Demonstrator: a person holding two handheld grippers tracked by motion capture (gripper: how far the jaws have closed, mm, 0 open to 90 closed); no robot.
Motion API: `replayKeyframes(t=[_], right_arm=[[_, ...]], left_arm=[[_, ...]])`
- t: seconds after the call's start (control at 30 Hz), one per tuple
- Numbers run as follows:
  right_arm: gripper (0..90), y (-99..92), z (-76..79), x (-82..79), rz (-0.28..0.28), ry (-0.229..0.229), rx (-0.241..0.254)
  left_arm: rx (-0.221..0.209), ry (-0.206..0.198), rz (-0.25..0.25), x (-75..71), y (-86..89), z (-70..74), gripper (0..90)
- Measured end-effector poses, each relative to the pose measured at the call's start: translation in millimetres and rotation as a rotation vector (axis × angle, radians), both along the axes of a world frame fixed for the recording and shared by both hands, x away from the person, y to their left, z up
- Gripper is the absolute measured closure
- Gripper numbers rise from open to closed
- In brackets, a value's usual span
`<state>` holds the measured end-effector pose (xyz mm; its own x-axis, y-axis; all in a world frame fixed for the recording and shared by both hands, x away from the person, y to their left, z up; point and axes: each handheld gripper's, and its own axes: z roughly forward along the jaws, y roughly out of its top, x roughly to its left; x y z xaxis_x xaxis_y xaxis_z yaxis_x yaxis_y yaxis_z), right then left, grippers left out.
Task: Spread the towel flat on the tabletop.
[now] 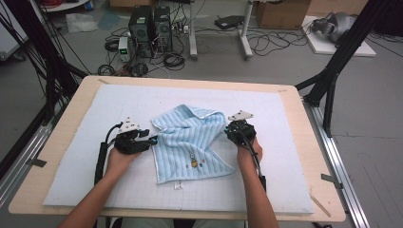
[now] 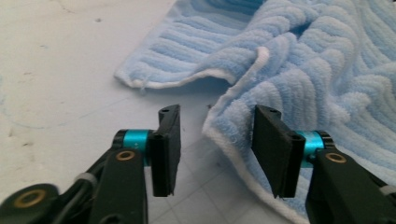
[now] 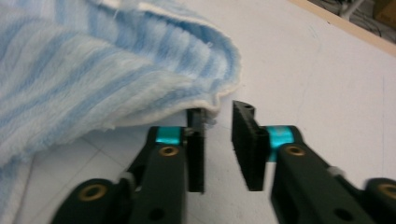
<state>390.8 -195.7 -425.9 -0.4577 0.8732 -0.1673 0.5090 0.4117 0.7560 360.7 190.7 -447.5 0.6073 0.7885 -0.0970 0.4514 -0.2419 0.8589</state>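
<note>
On the pale gridded surface (image 1: 285, 156) a light blue striped towel (image 1: 192, 142) lies crumpled at the middle. The left claw (image 2: 215, 140) stands open at its left edge, hem between unpressing jaws; the right claw (image 3: 218, 140), slightly open, sits at its right edge, gripping nothing.

Grey floor (image 1: 370, 142), tangled cables (image 1: 166, 59) — two computer towers (image 1: 151, 26), cardboard box (image 1: 281, 13), black frame legs (image 1: 332, 71)
</note>
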Motion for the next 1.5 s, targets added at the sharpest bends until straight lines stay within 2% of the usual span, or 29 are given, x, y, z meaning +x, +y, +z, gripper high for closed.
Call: replayKeyframes(t=[0.1, 0.17, 0.23, 0.3, 0.37, 0.43, 0.5, 0.63, 0.7, 0.77, 0.8, 0.83, 0.87, 0.97, 1.1, 1.3, 1.37, 1.47, 1.5], right_arm=[[65.8, -3.7, 5.3, -5.2, -0.022, 0.001, 0.067], [66.9, -4.6, 5.2, -10.0, -0.001, 0.022, 0.080], [66.3, -3.2, 0.5, -13.9, 0.035, 0.088, 0.102], [65.4, 1.6, -3.7, -20.1, 0.066, 0.102, 0.106], [64.9, 7.2, -5.8, -24.3, 0.098, 0.122, 0.136], [63.1, 14.8, -8.3, -25.7, 0.165, 0.156, 0.164], [61.3, 25.0, -10.2, -27.8, 0.206, 0.168, 0.150], [57.5, 39.4, -12.7, -28.9, 0.253, 0.184, 0.192], [57.5, 46.3, -14.8, -29.1, 0.277, 0.195, 0.191], [60.3, 51.3, -18.2, -29.5, 0.293, 0.210, 0.161], [65.9, 52.6, -17.9, -30.9, 0.293, 0.189, 0.131], [76.4, 52.6, -17.1, -31.2, 0.305, 0.190, 0.130], [82.1, 52.1, -16.6, -31.5, 0.312, 0.196, 0.132], [85.1, 51.1, -14.1, -35.5, 0.308, 0.181, 0.091], [85.1, 34.9, -12.5, -42.5, 0.275, 0.181, 0.091], [85.0, -0.6, -11.5, -57.9, 0.201, 0.179, 0.110], [84.8, -9.2, -11.5, -61.4, 0.181, 0.173, 0.102], [84.3, -16.8, -12.3, -65.6, 0.143, 0.171, 0.050], [83.1, -18.9, -12.6, -66.0, 0.137, 0.166, 0.055]], left_arm=[[-0.007, -0.013, 0.001, -0.6, 0.7, 1.6, 50.9], [-0.007, -0.023, 0.002, -1.2, 0.7, 2.7, 51.1], [-0.013, -0.026, 0.006, -1.3, 0.8, 3.0, 51.1], [-0.012, -0.026, 0.006, -1.2, 1.9, 3.5, 51.2], [-0.015, -0.030, 0.009, -1.3, 2.8, 4.0, 51.5], [-0.016, -0.034, 0.013, -1.3, 2.9, 4.1, 52.0], [-0.018, -0.034, 0.010, -1.2, 3.1, 4.2, 51.9], [-0.023, -0.038, 0.012, -1.3, 3.9, 4.7, 51.8], [-0.029, -0.039, 0.016, -1.3, 3.9, 4.7, 51.0], [-0.029, -0.039, 0.016, -1.1, 4.4, 4.8, 49.7], [-0.028, -0.040, 0.017, -1.1, 4.6, 4.8, 49.6], [-0.029, -0.040, 0.016, -1.1, 4.6, 4.8, 49.5], [-0.033, -0.040, 0.018, -1.1, 4.6, 4.8, 49.4], [-0.034, -0.036, 0.018, -1.0, 5.4, 4.9, 49.1], [-0.033, -0.037, 0.020, -0.9, 6.3, 5.1, 49.1], [-0.025, -0.032, 0.015, -1.0, 4.0, 4.1, 48.9], [-0.022, -0.032, 0.009, -1.2, 3.3, 4.1, 48.9], [-0.026, -0.029, 0.011, -1.8, 2.2, 3.9, 48.6], [-0.026, -0.029, 0.008, -1.9, 2.2, 4.0, 48.6]])
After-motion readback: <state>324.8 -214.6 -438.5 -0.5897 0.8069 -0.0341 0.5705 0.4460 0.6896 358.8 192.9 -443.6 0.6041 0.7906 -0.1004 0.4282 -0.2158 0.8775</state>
